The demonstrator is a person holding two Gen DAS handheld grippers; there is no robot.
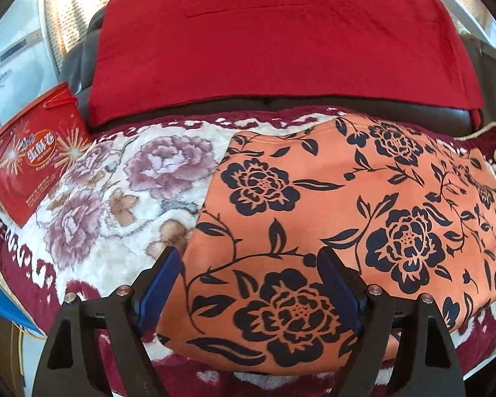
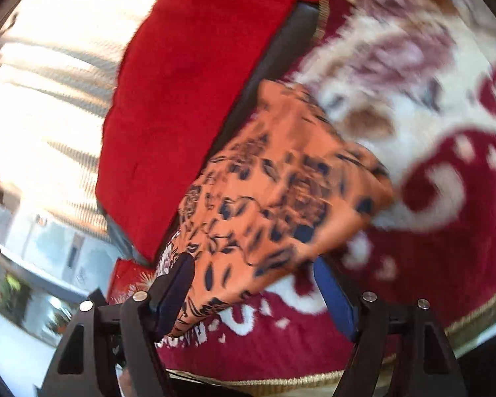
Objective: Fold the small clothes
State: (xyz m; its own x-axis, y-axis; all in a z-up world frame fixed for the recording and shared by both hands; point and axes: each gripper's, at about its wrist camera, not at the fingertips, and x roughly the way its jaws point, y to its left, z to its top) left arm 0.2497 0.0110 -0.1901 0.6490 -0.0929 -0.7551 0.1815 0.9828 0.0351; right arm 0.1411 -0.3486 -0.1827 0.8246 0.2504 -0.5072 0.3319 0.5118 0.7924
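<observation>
While the left-wrist view is sharp, the right-wrist one is smeared by motion, so details there are less certain. At the far left of the left view a red snack box [image 1: 33,162] with firework print lies on the edge of a plush blanket [image 1: 125,192], cream with mauve flowers and a maroon border. Behind the blanket, at the far side, a red cushion [image 1: 281,43] leans against a dark sofa back [image 1: 453,115]. To the right of the mauve flowers, an orange floral garment [image 1: 314,218] with black roses lies flat on the blanket, reaching from the near edge out toward the right. The left gripper [image 1: 248,264] hovers over the garment's near left corner, its blue-padded fingers [image 1: 163,274] spread wide, one just beside the cloth's left edge and the other over the print; whether they touch the fabric I cannot tell.

In the right view, bright curtains [image 2: 49,99] fill the left, then the red cushion [image 2: 188,99], then the orange floral garment [image 2: 281,182] bunched and lifted off the plush blanket [image 2: 430,132] on the right. The right gripper [image 2: 251,274] shows its fingers [image 2: 178,284] apart, with a fold of the orange cloth running down against the left pad; it seems caught there rather than squeezed between both pads, though the blur leaves this unsure.
</observation>
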